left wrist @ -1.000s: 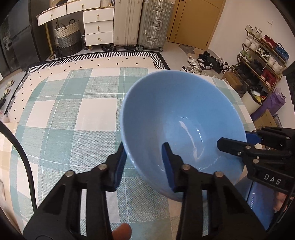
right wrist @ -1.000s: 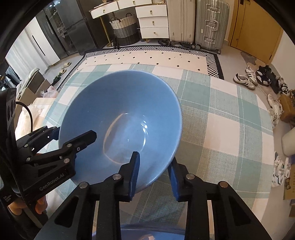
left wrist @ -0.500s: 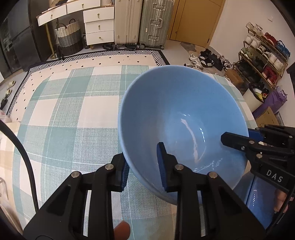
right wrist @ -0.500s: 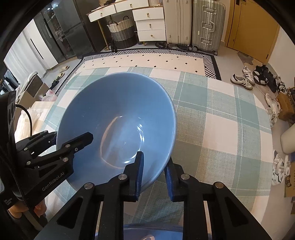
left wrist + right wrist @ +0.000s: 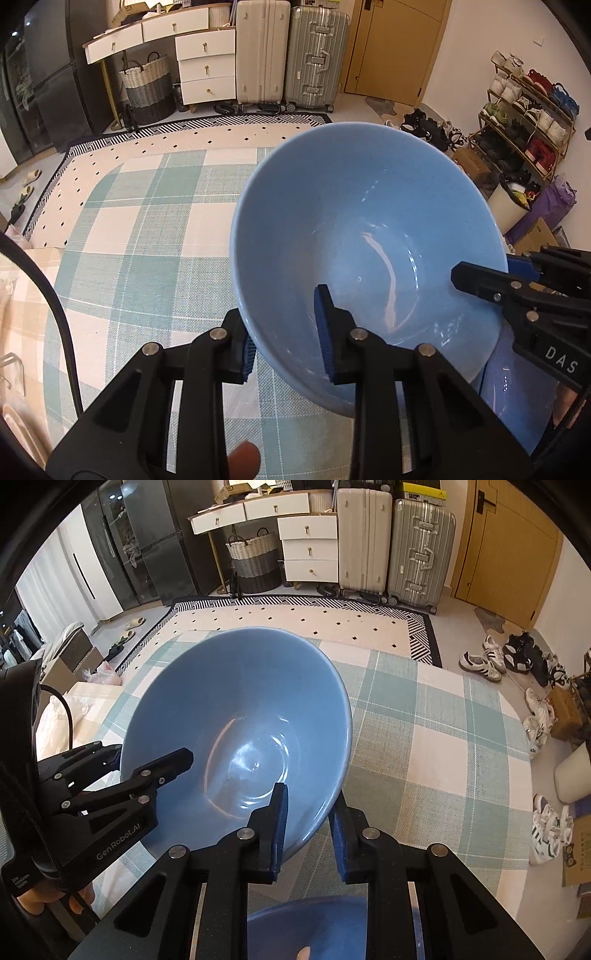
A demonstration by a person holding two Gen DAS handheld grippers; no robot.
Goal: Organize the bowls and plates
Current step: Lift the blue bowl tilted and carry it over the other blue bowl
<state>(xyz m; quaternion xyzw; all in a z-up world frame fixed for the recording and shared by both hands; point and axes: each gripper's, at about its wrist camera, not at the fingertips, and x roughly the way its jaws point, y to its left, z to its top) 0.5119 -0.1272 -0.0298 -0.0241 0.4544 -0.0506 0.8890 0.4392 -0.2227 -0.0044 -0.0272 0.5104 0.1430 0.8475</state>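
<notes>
A large light-blue bowl [image 5: 362, 236] hangs tilted above the green-and-white checked tablecloth [image 5: 140, 258], held by its rim from two opposite sides. My left gripper [image 5: 284, 332] is shut on the near rim, one pad inside the bowl and one outside. My right gripper [image 5: 308, 819] is shut on the opposite rim of the same bowl [image 5: 236, 716] in the same way. Each gripper also shows in the other's view: the right gripper [image 5: 480, 275] and the left gripper [image 5: 147, 766]. A second blue dish [image 5: 314, 923] lies on the table under the lifted bowl.
The checked cloth [image 5: 424, 746] covers the whole table, whose far edge drops to a patterned rug [image 5: 295, 616]. Suitcases [image 5: 288, 55], drawers and a shoe rack [image 5: 528, 103] stand well beyond. A pale curved rim [image 5: 14, 428] shows at the lower left edge.
Both grippers' jaws have narrowed onto the bowl's rim. The bowl has then risen off the cloth with them, and more of the blue dish beneath shows.
</notes>
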